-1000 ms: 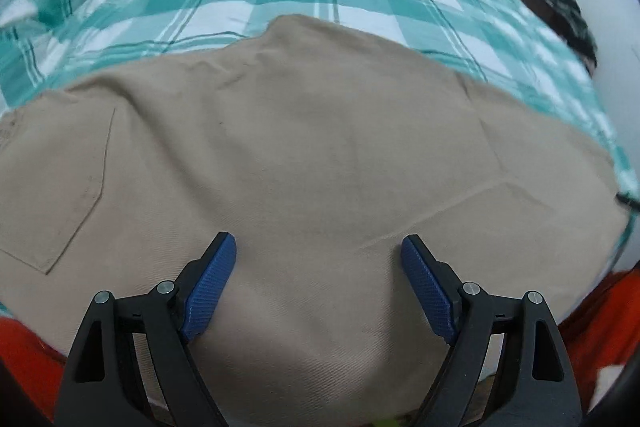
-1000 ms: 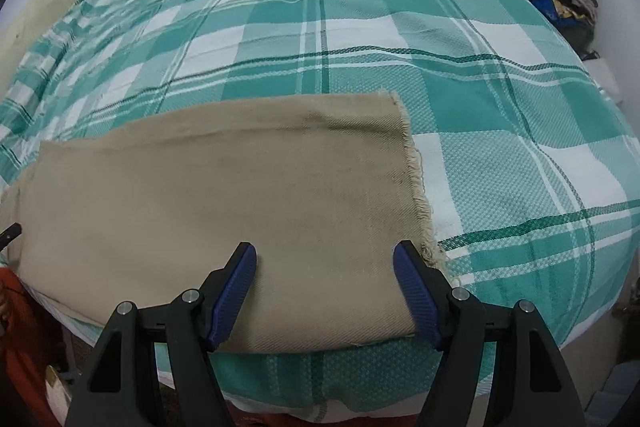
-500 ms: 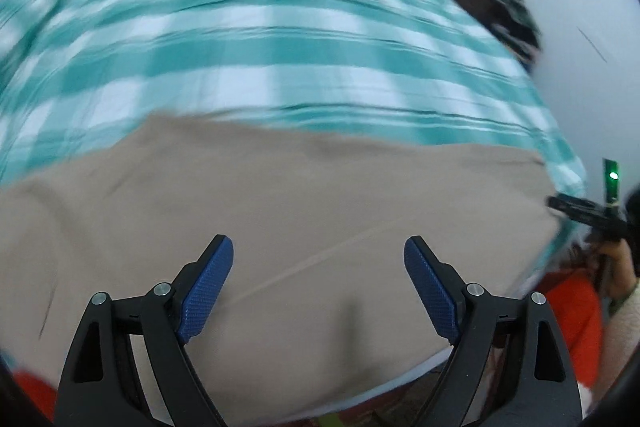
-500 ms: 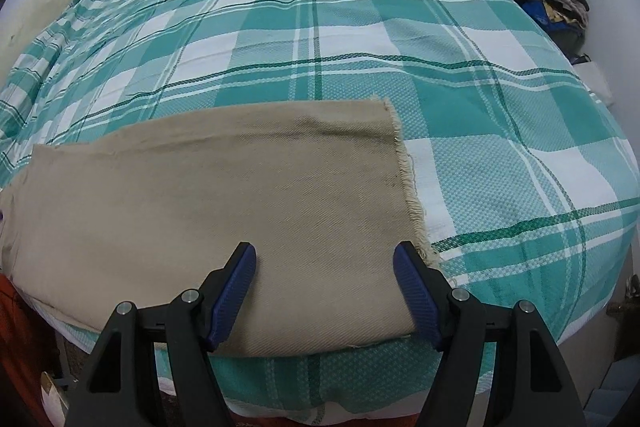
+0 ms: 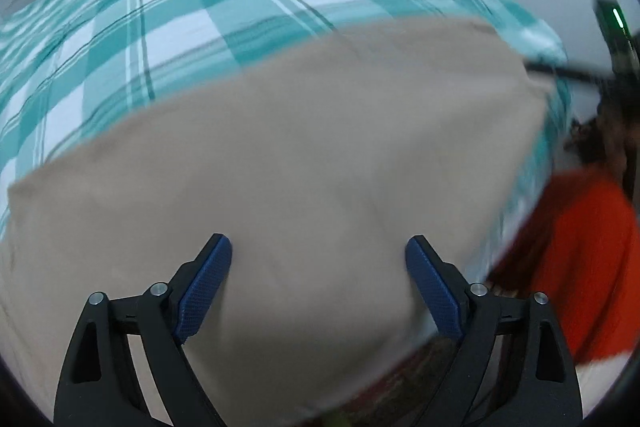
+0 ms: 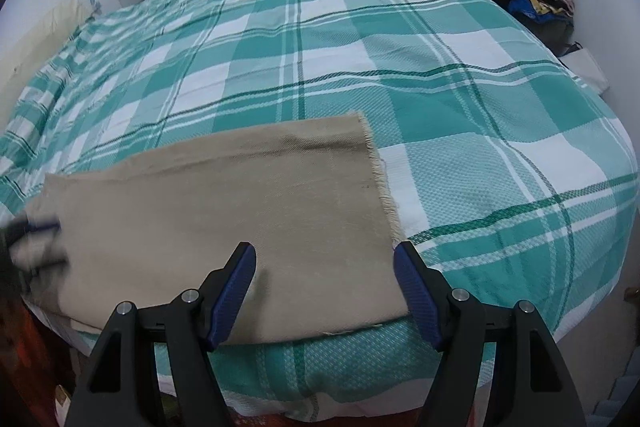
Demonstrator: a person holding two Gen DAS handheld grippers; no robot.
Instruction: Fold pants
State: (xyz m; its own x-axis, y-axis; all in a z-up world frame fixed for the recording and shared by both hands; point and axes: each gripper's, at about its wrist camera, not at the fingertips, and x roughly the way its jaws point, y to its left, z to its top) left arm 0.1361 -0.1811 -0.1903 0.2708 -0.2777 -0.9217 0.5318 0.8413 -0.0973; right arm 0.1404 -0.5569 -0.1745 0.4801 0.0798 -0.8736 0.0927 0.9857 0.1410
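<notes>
Two grippers: left gripper (image 5: 318, 281) and right gripper (image 6: 324, 285) both hover with jaws spread, pinching nothing.
Pants: pants (image 6: 224, 203) lie flat along the near edge of the bed (image 6: 400, 47).
Handling: likely soft, limp, light twill; it should drape and slide on the cover.
Hold: frayed hem (image 6: 382, 183) corners, just beyond the right jaws, look the best pinch points.
</notes>
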